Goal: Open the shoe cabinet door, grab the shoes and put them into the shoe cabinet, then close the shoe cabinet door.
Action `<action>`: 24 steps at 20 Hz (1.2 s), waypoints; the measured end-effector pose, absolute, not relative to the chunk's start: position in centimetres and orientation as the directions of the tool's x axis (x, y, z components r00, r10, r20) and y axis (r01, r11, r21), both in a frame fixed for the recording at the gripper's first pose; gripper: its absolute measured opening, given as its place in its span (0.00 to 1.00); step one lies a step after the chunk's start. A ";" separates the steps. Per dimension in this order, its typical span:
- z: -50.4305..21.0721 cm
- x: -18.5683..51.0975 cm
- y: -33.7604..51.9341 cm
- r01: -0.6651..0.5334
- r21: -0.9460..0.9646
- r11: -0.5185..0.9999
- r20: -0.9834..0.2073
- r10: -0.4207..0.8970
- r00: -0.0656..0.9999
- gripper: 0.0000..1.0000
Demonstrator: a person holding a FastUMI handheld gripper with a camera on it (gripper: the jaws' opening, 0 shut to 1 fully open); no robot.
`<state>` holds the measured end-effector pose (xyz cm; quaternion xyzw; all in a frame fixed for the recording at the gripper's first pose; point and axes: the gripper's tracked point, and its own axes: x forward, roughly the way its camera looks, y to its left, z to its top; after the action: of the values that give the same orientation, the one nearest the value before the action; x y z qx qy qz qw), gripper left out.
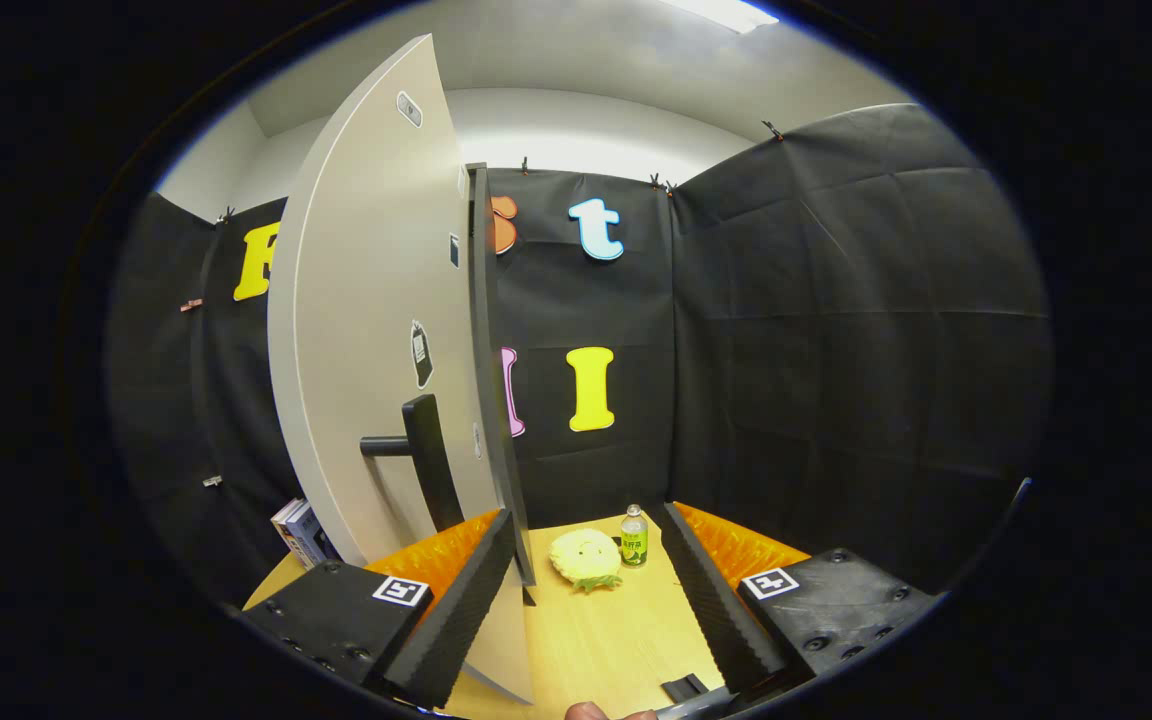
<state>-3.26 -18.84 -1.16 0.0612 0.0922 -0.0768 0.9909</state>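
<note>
Gripper view: gripper (586, 590) fingers spread wide, gripping nothing – cabinet door (376, 330) stands edge-on against the left finger, its dark handle (426, 455) just beyond; ahead between the fingers, a yellow plush toy (586, 558) and a bottle (634, 537) on the wooden table (606, 640)

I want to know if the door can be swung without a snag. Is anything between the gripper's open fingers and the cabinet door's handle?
Nothing visible blocks it. The gripper is open, and the cabinet door edge sits just inside the left finger, with the handle just beyond that finger.
</note>
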 end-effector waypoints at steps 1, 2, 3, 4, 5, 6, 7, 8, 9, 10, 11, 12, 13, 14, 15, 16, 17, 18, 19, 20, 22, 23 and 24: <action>-1.1 -3.4 -17.9 0.155 0.110 0.982 -0.193 -0.132 0.972 0.98; -1.0 -3.5 -17.0 0.147 0.111 0.983 -0.194 -0.123 0.973 0.98; -0.9 -3.2 -15.9 0.133 0.112 0.985 -0.194 -0.110 0.975 0.98; -0.8 -3.0 -14.9 0.118 0.112 0.987 -0.195 -0.095 0.976 0.98; -0.9 -2.8 -13.6 0.101 0.115 0.988 -0.195 -0.077 0.978 0.98; -0.9 -2.7 -12.4 0.083 0.118 0.990 -0.196 -0.059 0.979 0.98; -1.0 -2.5 -11.3 0.067 0.122 0.990 -0.196 -0.042 0.980 0.98; -1.1 -2.3 -10.2 0.053 0.126 0.991 -0.199 -0.027 0.980 0.98; -1.1 -2.2 -9.2 0.044 0.130 0.990 -0.202 -0.017 0.979 0.98; -1.1 -2.1 -8.5 0.037 0.136 0.990 -0.204 -0.009 0.979 0.98; -1.2 -1.9 -7.7 0.031 0.141 0.989 -0.206 -0.002 0.978 0.98; -1.2 -1.7 -6.8 0.022 0.145 0.989 -0.208 0.009 0.978 0.98; -1.3 -1.5 -5.9 0.011 0.149 0.989 -0.210 0.020 0.977 0.98; -1.4 -1.2 -5.0 0.000 0.154 0.988 -0.212 0.033 0.977 0.98; -1.5 -1.0 -4.1 -0.013 0.161 0.987 -0.213 0.047 0.976 0.98; -1.5 -0.7 -3.2 -0.025 0.168 0.985 -0.214 0.061 0.975 0.98; -1.5 -0.3 -2.2 -0.039 0.174 0.984 -0.214 0.076 0.974 0.98; -1.7 0.1 -1.6 -0.051 0.178 0.983 -0.214 0.089 0.973 0.98; -2.0 0.4 -0.5 -0.068 0.177 0.982 -0.223 0.107 0.969 0.98; -2.6 0.3 0.8 -0.091 0.178 0.980 -0.236 0.133 0.963 0.98; -3.1 0.1 2.9 -0.140 0.191 0.971 -0.252 0.187 0.949 0.98; -3.3 0.0 3.5 -0.152 0.187 0.971 -0.255 0.197 0.947 0.98; -3.3 0.0 3.8 -0.159 0.181 0.971 -0.255 0.202 0.946 0.98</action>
<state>-0.03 3.77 -3.34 0.0790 0.1370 0.0919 0.9831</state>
